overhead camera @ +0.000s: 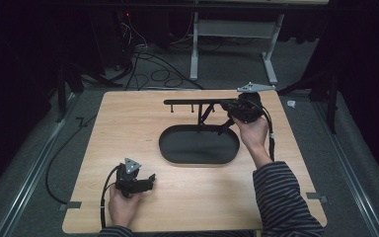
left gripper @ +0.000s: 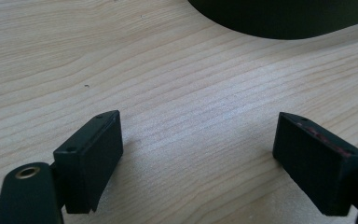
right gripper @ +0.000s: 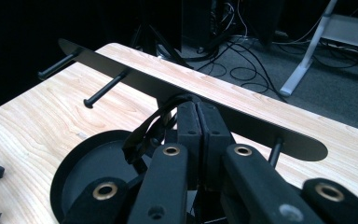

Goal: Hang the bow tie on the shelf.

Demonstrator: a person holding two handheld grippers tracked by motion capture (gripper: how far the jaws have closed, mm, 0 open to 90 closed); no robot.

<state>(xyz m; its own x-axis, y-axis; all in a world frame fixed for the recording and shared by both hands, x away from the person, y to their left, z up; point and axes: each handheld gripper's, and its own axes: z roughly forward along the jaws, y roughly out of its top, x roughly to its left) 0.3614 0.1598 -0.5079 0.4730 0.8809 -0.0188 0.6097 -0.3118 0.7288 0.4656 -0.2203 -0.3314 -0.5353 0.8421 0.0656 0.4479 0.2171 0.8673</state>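
A person in a striped sleeve works at a wooden bench with a hand-held gripper in each hand; the right hand-held gripper has its jaws pressed together at the black rack, just under the rack's flat top bar and where the bar meets its bent supports; whether the pads pinch a thin part of the frame between them cannot be told; short pegs hang from the bar to either side of that hand-held gripper; the rack rises from a black oval tray, which lies just below and in front of the right hand-held gripper; the left hand-held gripper rests low over bare wood, well apart from the rack, its jaws spread wide with nothing between them; the tray's dark rim lies ahead of those jaws, beyond the wood grain; cables and a grey table frame sit on the floor past the bench.
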